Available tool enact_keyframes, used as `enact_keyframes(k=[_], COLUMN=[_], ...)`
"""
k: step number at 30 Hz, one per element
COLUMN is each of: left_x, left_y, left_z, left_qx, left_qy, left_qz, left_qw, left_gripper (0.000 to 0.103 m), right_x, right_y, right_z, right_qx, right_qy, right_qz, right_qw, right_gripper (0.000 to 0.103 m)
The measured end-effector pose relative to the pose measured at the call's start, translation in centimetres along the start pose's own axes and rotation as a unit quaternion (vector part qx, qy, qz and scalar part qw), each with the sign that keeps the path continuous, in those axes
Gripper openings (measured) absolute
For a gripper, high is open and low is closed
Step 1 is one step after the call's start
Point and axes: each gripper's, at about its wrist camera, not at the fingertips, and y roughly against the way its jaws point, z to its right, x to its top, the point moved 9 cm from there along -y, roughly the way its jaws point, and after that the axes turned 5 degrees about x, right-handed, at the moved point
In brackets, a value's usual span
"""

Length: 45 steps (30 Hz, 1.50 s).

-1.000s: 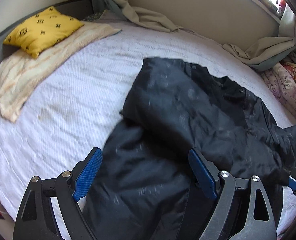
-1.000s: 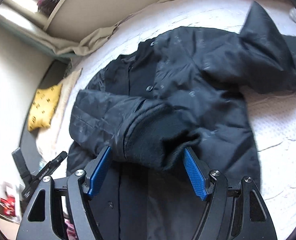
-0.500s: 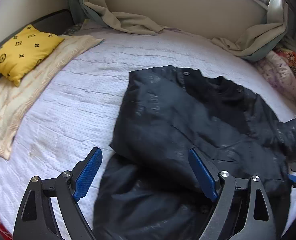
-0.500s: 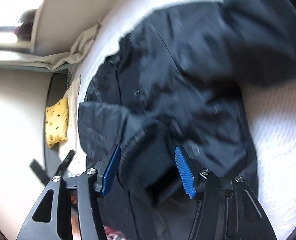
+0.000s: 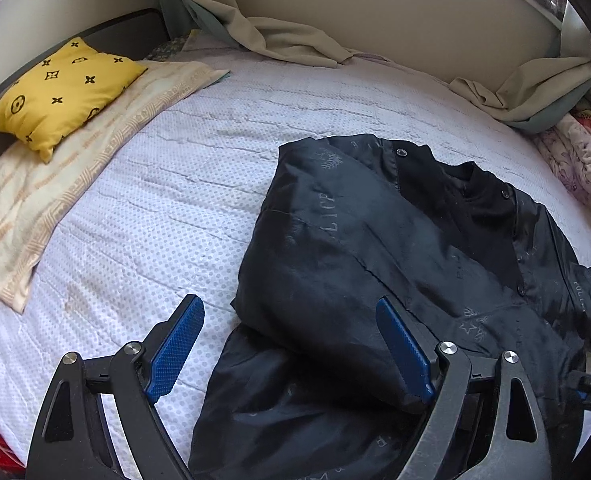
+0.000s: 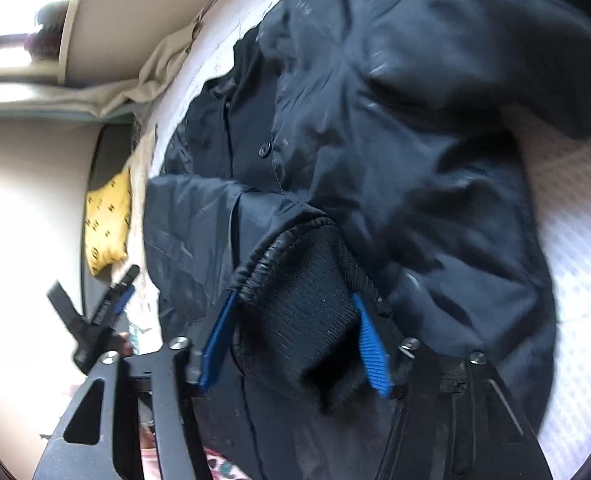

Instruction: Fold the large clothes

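Far left: yellow cushion (image 5: 61,88) on a cream towel (image 5: 79,168). Centre to right: black jacket (image 5: 395,264) on the white bedspread (image 5: 167,216), one side folded in. Left gripper (image 5: 291,344): jaws released wide, over the jacket's near left edge, gripping nothing. Right gripper (image 6: 295,344): jaws have just been closing around the knitted cuff (image 6: 307,296). Advice: seat both pads on the cuff before drawing the sleeve across.

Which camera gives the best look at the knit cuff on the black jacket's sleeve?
The right wrist view: the ribbed cuff fills the space between the right tongs, close up though slightly blurred. The left wrist view shows the black jacket spread on the bed, but no knit cuff.
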Motion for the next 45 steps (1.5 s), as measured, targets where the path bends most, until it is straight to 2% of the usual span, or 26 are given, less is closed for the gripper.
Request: enact_keyframes(k=[2,3,4,5,9,12,14,20,23,25,28,31,33,35,36,38,40,42,45], left_x=[0.3,0.4,0.6,0.8,1.5,2.0,2.4,3.2,2.9,2.7,2.2,1.8,1.4,1.4,1.6,2.1,2.9,3.2,2.3], left_y=[-0.1,-0.1,-0.2,-0.2,-0.1,-0.3,-0.5,-2.6,-3.8,-4.7,-6.0,-7.3,-7.6,-7.3,-6.7,-5.3,-3.4,-2.1,-2.4], left_z=[0.0,-0.1,-0.2,-0.4,-1.9,-3.2,-3.6,-2.0,-0.9,-0.5,-0.4,-0.3,0.0,0.1,0.1,0.0,0.2,1.2,3.6], left_qx=[0.003,0.004,0.005,0.006,0.020,0.035,0.044,0.068,0.054,0.054,0.065,0.066,0.069,0.065,0.061,0.060,0.055,0.034,-0.018], left_qy=[0.001,0.002,0.003,0.006,0.022,0.031,0.029,-0.027,-0.030,-0.034,-0.041,-0.040,-0.047,-0.045,-0.040,-0.032,-0.028,-0.027,-0.036], left_qz=[0.003,0.003,0.004,0.006,0.012,0.017,0.022,0.025,0.011,0.001,-0.008,-0.017,-0.018,-0.022,-0.022,-0.009,0.020,0.037,0.017], left_qw=[1.0000,1.0000,1.0000,1.0000,0.9995,0.9987,0.9984,0.9970,0.9980,0.9980,0.9970,0.9969,0.9963,0.9966,0.9971,0.9977,0.9979,0.9983,0.9990], left_gripper=[0.090,0.090,0.090,0.090,0.090,0.090,0.090,0.090,0.090,0.090,0.091,0.091,0.091,0.091,0.091,0.090,0.090,0.090,0.090], right_x=[0.4,0.8,1.2,1.8,4.1,6.0,7.3,10.1,10.9,11.4,11.8,11.9,11.9,11.8,11.8,11.9,11.9,11.6,10.1], right_y=[-0.9,-1.2,-1.4,-1.5,-1.2,-0.9,-0.8,-0.3,-0.3,-0.7,-1.4,-2.3,-2.8,-2.5,-2.1,-0.2,1.8,3.4,2.8], right_z=[-0.4,-0.8,-1.3,-1.9,-4.5,-6.7,-7.8,-8.7,-8.5,-7.9,-5.8,-3.7,-2.7,-2.5,-2.5,-3.3,-5.0,-7.0,-9.4], right_qx=[-0.014,-0.023,-0.036,-0.062,-0.112,-0.132,-0.156,-0.192,-0.204,-0.215,-0.234,-0.253,-0.248,-0.227,-0.220,-0.201,-0.195,-0.193,-0.167], right_qy=[0.023,0.037,0.056,0.083,0.165,0.222,0.262,0.308,0.314,0.313,0.287,0.278,0.269,0.246,0.235,0.214,0.224,0.249,0.277], right_qz=[-0.003,-0.001,0.002,0.009,0.044,0.074,0.093,0.137,0.149,0.152,0.138,0.127,0.119,0.112,0.111,0.128,0.156,0.179,0.168], right_qw=[1.000,0.999,0.998,0.995,0.979,0.963,0.948,0.922,0.915,0.913,0.919,0.918,0.923,0.936,0.940,0.947,0.942,0.932,0.931], right_gripper=[0.025,0.021,0.009,0.006,0.005,0.005,0.005,0.005,0.005,0.005,0.005,0.009,0.015,0.029,0.033,0.049,0.049,0.049,0.044])
